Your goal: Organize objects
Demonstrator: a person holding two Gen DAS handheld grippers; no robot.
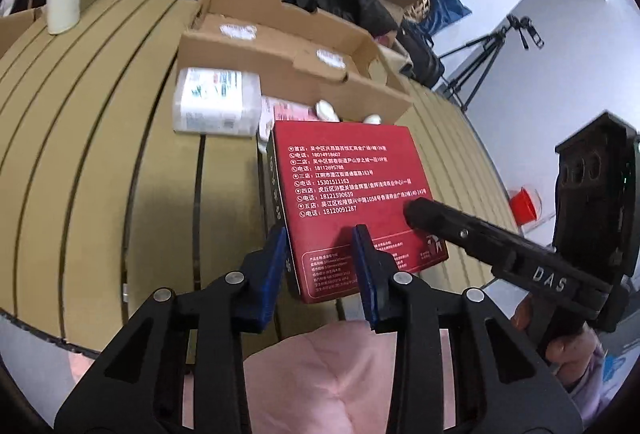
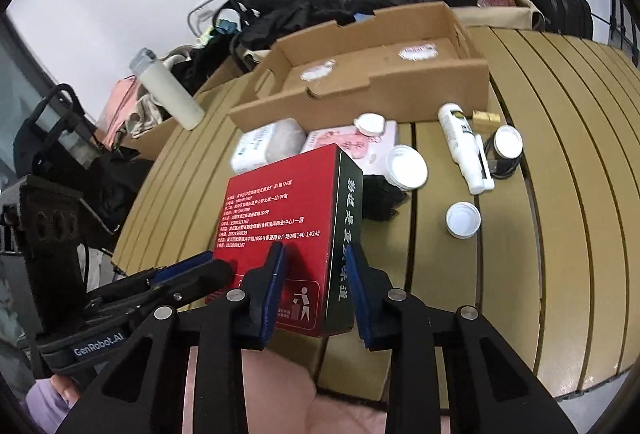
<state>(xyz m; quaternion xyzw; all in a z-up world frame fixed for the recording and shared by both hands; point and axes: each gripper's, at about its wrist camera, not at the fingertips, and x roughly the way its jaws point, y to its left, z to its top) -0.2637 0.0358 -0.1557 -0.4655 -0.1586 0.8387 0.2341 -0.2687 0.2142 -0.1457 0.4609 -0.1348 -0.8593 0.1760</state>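
Note:
A red box (image 1: 352,193) with white Chinese print is held above the slatted table; it also shows in the right wrist view (image 2: 280,218). My left gripper (image 1: 320,254) is shut on its near left corner. My right gripper (image 2: 316,274) is shut on its near right corner, across the dark green side. Each gripper shows in the other's view: the right gripper's black finger (image 1: 432,218) lies on the box top, and the left gripper's fingers (image 2: 180,274) reach the box from the left.
An open cardboard tray (image 2: 380,89) stands behind the box. On the slatted table (image 2: 560,193) lie a white tube (image 2: 460,145), white lids (image 2: 463,220), a wipes pack (image 2: 268,145), a pink pack (image 2: 352,141) and a white bottle (image 2: 168,89). Bags and clothes pile at the back.

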